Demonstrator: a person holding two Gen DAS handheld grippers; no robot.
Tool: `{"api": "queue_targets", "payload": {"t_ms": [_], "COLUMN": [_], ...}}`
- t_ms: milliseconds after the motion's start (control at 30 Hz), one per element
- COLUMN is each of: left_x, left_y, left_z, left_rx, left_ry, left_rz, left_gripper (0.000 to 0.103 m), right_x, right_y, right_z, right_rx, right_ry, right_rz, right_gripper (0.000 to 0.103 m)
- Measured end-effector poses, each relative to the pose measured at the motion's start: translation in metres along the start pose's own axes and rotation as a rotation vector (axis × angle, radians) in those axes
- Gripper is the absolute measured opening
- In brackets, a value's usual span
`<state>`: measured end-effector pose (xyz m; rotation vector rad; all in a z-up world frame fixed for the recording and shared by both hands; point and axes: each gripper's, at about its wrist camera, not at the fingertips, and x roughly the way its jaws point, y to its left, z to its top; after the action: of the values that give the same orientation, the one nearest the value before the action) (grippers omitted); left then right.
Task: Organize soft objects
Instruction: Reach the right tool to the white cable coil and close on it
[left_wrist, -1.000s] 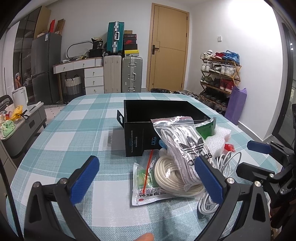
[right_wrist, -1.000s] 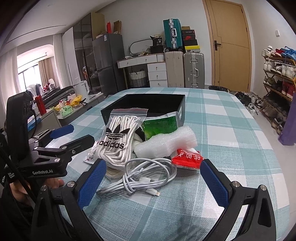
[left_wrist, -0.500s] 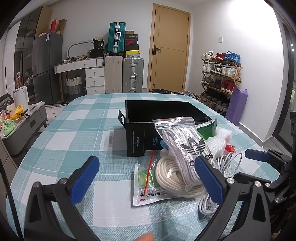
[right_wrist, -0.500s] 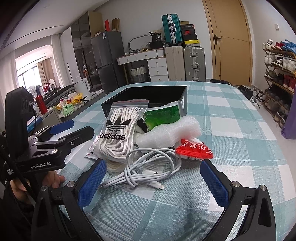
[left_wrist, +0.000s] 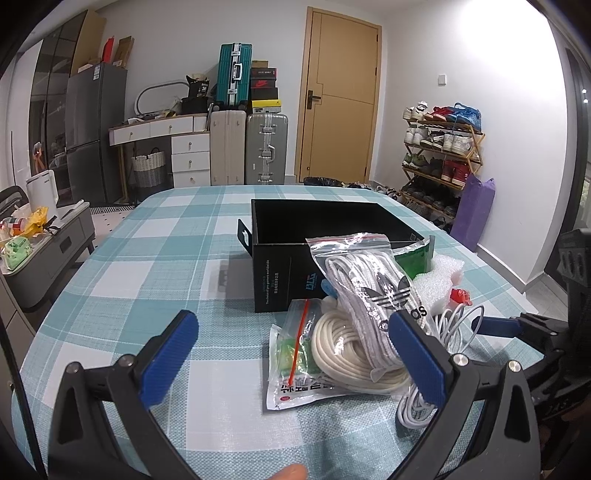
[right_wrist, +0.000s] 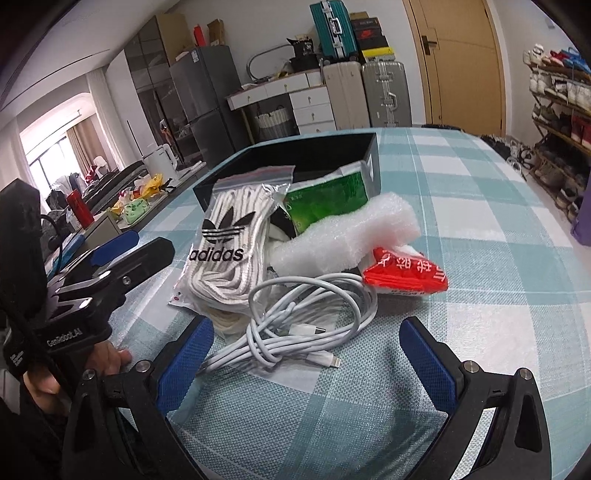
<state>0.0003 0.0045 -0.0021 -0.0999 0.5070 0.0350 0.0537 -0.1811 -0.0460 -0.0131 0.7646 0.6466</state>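
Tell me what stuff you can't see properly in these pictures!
- Floor of the black box: both views, hidden by its own walls and the leaning adidas bag.
- Cream rope coil: right wrist view, almost wholly buried under that bag.
- Green packet: its print is too small to read in either view.
- White cable: left wrist view, partly behind the left gripper.

Your tongs: left tongs (left_wrist: 291, 360) and right tongs (right_wrist: 306, 363), black frames, blue textured pads, silver screws.
Marking: white "GenRobot.AI" lettering.

Lace bag (right_wrist: 229, 236) reads "adidas" (left tongs (right_wrist: 110, 258): "GenRobot.AI").
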Motion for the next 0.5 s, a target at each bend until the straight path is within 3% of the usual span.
{"api": "queue_targets", "payload": {"t_ms": [133,400,500], "left_x": [0.000,0.001,0.000], "left_y": [0.000,0.000,0.000], "left_z": [0.000,-0.001,-0.001], "left_rx": [-0.002,0.001,0.003], "left_ry": [0.000,0.003,0.006], "left_rz": [0.001,0.000,0.001], "left_gripper": [0.103,0.103,0.103], "right_x": [0.007,0.018,0.018], "right_y": [-0.001,0.002,0.004], "right_z": [0.000,0.000,0.000], "right_rx": [0.001,-0.010,-0.019], "right_ry": [0.019,0.048,0.054], "right_rz": [0.008,0.055,0.077], "right_gripper": [0.102,0.077,0.060]}}
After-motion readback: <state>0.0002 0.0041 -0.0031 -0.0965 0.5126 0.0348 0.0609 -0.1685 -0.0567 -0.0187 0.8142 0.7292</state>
